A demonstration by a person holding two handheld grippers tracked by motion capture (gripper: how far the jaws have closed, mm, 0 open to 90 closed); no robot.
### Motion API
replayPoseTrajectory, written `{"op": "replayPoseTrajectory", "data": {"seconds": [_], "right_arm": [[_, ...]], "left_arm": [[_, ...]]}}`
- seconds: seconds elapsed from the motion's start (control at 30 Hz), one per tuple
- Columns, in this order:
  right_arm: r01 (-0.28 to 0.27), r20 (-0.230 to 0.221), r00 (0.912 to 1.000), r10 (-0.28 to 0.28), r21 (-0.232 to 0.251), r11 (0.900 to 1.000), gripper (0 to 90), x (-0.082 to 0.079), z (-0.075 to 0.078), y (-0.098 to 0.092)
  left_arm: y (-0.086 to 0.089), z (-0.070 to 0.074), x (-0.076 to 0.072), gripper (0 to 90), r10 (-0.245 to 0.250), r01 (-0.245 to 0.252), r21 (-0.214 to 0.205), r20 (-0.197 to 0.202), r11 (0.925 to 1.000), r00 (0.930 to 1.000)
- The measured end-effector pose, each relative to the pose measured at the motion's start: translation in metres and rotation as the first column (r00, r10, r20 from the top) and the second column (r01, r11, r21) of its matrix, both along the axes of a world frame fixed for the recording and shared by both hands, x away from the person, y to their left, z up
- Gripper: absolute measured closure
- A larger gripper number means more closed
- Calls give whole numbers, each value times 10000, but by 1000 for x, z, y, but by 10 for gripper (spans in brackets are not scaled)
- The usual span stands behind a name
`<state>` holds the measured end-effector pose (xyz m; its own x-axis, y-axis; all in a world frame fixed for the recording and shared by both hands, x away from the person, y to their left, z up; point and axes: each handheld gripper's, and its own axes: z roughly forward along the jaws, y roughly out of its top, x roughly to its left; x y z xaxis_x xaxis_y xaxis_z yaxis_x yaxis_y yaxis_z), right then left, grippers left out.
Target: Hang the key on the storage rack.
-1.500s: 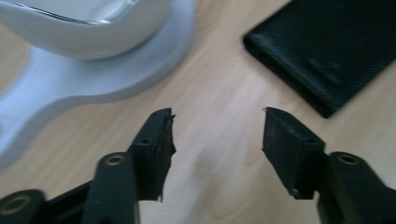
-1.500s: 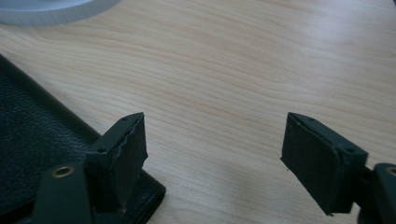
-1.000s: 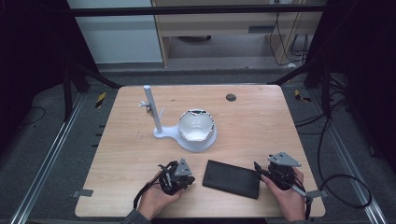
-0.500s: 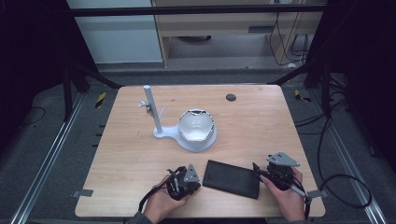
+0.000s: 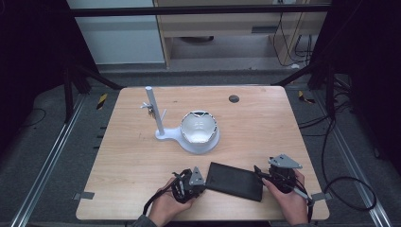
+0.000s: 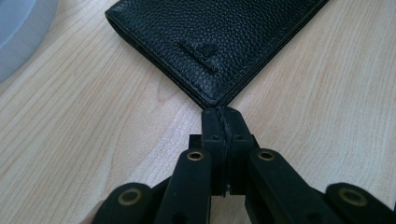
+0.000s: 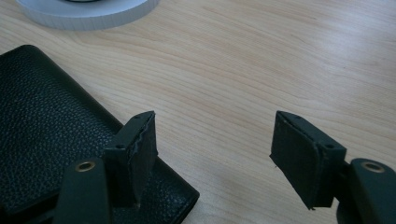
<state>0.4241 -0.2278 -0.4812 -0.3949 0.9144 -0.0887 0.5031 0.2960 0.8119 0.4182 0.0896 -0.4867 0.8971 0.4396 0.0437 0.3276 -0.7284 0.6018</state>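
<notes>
While the black wallet (image 5: pixel 235 180) lies flat on the wooden table (image 5: pixel 132 156), just short of the near edge, it serves as reference for all places. Left of the wallet: left gripper (image 5: pixel 196 178), jaws pressed fully together with nothing between them, tips right at the wallet's near-left corner (image 6: pixel 214 100); whether they touch it is unclear. Bare wood runs far left of the wallet. Beyond the wallet: white stand with bowl-shaped base (image 5: pixel 198 133), near but apart. Wallet's long axis runs left-right, tilted, left end farther from the near edge. Right of the wallet: right gripper (image 7: pixel 215 154), jaws spread wide, gripping nothing; one jaw hangs over the wallet's corner. Open wood continues right.
</notes>
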Motion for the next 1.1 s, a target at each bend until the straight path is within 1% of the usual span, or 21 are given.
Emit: {"op": "replayPoseTrajectory", "data": {"seconds": [0.1, 0.17, 0.23, 0.3, 0.37, 0.4, 0.53, 0.57, 0.63, 0.7, 0.77, 0.8, 0.87, 0.93, 0.97, 1.0, 1.1], "right_arm": [[-89, 4, 10000, 89, 69, 9999, 314, -1, 2, 3], [-250, 82, 9997, 250, 2, 9997, 313, -2, 2, 5], [-278, 70, 9996, 278, 44, 9996, 313, -2, 2, 6], [-364, 69, 9993, 364, -48, 9993, 313, -2, 2, 8], [-452, 86, 9989, 453, -131, 9989, 312, -2, 2, 9], [-460, 92, 9989, 462, -145, 9988, 312, -2, 2, 10], [-514, 69, 9987, 514, -76, 9987, 310, -3, 2, 10], [-528, 61, 9986, 529, -121, 9985, 310, -3, 2, 11], [-568, 58, 9984, 569, -107, 9983, 309, -3, 2, 11], [-901, 29, 9959, 901, 6, 9959, 294, -5, 4, 15], [-1300, -3, 9915, 1301, 110, 9914, 257, -6, 5, 21], [-1557, -20, 9878, 1557, 200, 9876, 233, -8, 6, 24], [-2150, -101, 9765, 2155, 350, 9760, 188, -12, 8, 33], [-2615, -139, 9650, 2619, 268, 9648, 145, -17, 9, 43], [-2615, -139, 9650, 2619, 268, 9648, 145, -17, 9, 43], [-3071, -248, 9513, 3072, 72, 9516, 111, -21, 9, 54], [-3512, -407, 9359, 3499, -311, 9358, 92, -27, 7, 68]], "left_arm": [[0, 0, 0, 887, 19, -18, -9, 36, 10000, 10000], [0, 0, 0, 886, 2, -2, -34, 39, 10000, 10000], [0, 0, 0, 884, 24, -24, -57, 52, 10000, 10000], [1, 0, 0, 883, 35, -33, -100, 106, 9999, 9999], [3, 2, 1, 881, 151, -148, -169, 183, 9997, 9997], [3, 2, 2, 881, 155, -151, -257, 158, 9996, 9998], [3, 2, 2, 883, 172, -167, -248, 186, 9996, 9997], [3, 2, 2, 883, 172, -167, -248, 186, 9996, 9997], [4, 3, 2, 883, 249, -241, -355, 243, 9991, 9994], [4, 4, 3, 884, 273, -261, -504, 243, 9984, 9993], [5, 4, 3, 883, 333, -317, -577, 269, 9978, 9991], [5, 5, 4, 883, 346, -328, -699, 239, 9970, 9991], [4, 6, 4, 883, 451, -424, -853, 301, 9955, 9985], [4, 8, 5, 882, 498, -465, -986, 312, 9940, 9983], [4, 8, 5, 881, 498, -465, -986, 312, 9940, 9983], [4, 10, 7, 882, 499, -463, -1083, 302, 9930, 9983], [3, 14, 9, 881, 544, -499, -1323, 311, 9900, 9980]]}}
